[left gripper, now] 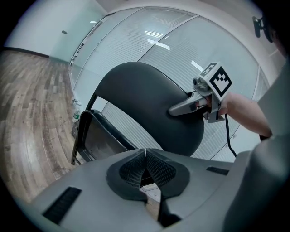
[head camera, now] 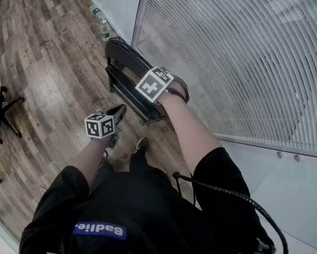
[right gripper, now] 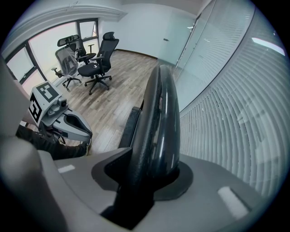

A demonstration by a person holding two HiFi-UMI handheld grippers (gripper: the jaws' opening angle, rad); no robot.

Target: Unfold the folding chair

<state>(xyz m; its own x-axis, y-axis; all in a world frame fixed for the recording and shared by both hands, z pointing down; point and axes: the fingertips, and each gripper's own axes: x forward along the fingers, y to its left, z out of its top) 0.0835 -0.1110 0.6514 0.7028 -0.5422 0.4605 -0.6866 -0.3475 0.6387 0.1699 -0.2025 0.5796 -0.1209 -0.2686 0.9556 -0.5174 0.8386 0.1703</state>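
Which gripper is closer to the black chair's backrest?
Right. The right gripper is clamped on the backrest at its top edge; the left gripper, shut and empty, hangs apart in front of it.

Glossy black folding chair [left gripper: 140,99], brown wood-plank floor [head camera: 48,43], pale finely striped blinds [head camera: 240,59], black office chair [right gripper: 97,61]

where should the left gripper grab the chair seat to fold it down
Probably the seat's upper rim, just below the backrest, coming in from the front, the side facing the left gripper. The seat is folded up nearly upright, so that thin rim is its exposed edge. The left gripper is shut and must open first; the right gripper clamps the backrest.
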